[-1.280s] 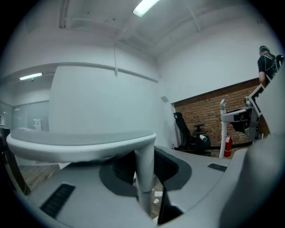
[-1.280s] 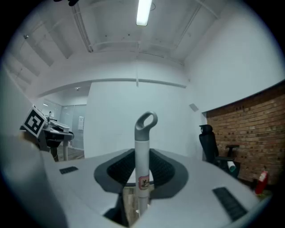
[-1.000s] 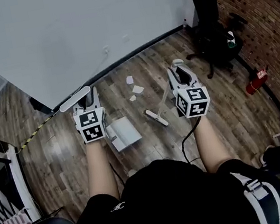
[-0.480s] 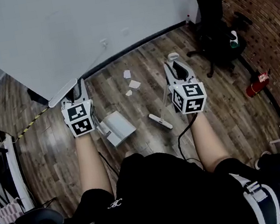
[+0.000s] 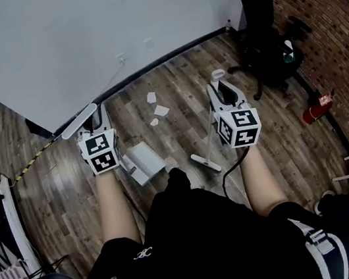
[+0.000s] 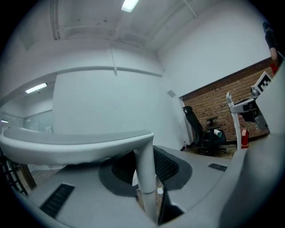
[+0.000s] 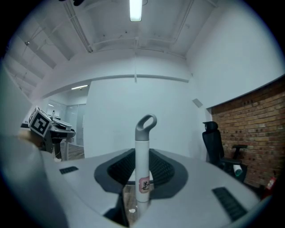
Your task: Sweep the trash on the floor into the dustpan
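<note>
My left tongs (image 5: 96, 121) are clenched on the upright white handle with a flat cross-grip (image 6: 143, 164). That pole runs down to the white plastic dustpan (image 5: 144, 163), which rests on the brown plank floor (image 5: 177, 78) just ahead of me. My right tongs (image 5: 222, 93) are clamped round the slim white broom pole with a grey loop at its top (image 7: 142, 156). Its narrow white broom head (image 5: 204, 162) sits on the floor to the right of the dustpan, near it but apart. The trash is three small white paper scraps (image 5: 160, 110). They lie farther out, between the two tools and the white wall, and neither tool touches them.

To do this well, I judge I should lift the broom head over and set it down on the far side of the scraps. Then I'd draw it back toward me in short, low strokes, so the light paper slides and doesn't flutter off. The dustpan's open mouth should face the scraps with its front lip pressed flat to the planks. I can't tell from here which way the mouth points. Both grips look firm, so I see no need to re-grip.
</note>
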Demonstrator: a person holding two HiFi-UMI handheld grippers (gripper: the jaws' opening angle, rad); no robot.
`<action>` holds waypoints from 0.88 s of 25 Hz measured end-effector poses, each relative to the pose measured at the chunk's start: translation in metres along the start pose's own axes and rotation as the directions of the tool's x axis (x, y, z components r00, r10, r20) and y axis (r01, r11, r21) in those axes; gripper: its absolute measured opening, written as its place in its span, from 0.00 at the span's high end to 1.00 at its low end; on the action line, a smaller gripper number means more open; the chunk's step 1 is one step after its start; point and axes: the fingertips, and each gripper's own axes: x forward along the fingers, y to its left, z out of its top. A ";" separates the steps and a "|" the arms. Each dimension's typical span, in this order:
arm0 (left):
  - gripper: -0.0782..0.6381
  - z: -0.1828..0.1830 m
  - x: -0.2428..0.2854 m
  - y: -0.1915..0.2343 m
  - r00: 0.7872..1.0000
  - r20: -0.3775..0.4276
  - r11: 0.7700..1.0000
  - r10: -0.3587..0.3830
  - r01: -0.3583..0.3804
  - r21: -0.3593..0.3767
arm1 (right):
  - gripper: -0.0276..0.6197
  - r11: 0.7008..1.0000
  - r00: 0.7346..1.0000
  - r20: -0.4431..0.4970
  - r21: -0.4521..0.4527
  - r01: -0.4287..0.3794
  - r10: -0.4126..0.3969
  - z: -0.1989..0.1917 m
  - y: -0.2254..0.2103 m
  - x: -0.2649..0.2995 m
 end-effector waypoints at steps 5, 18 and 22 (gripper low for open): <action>0.76 -0.037 0.049 0.008 0.997 -0.057 0.996 0.043 -0.047 -0.072 | 0.80 1.000 0.999 -0.053 0.009 0.002 -0.002 -0.015 -0.020 0.039; 0.77 -0.110 0.174 0.049 0.973 -0.212 0.970 0.092 -0.136 -0.202 | 0.80 1.000 0.991 -0.132 -0.005 -0.030 0.029 -0.010 -0.048 0.205; 0.77 -0.120 0.198 0.056 0.973 -0.218 0.970 0.082 -0.128 -0.207 | 0.80 0.998 0.990 -0.133 -0.032 -0.058 0.053 -0.012 -0.044 0.257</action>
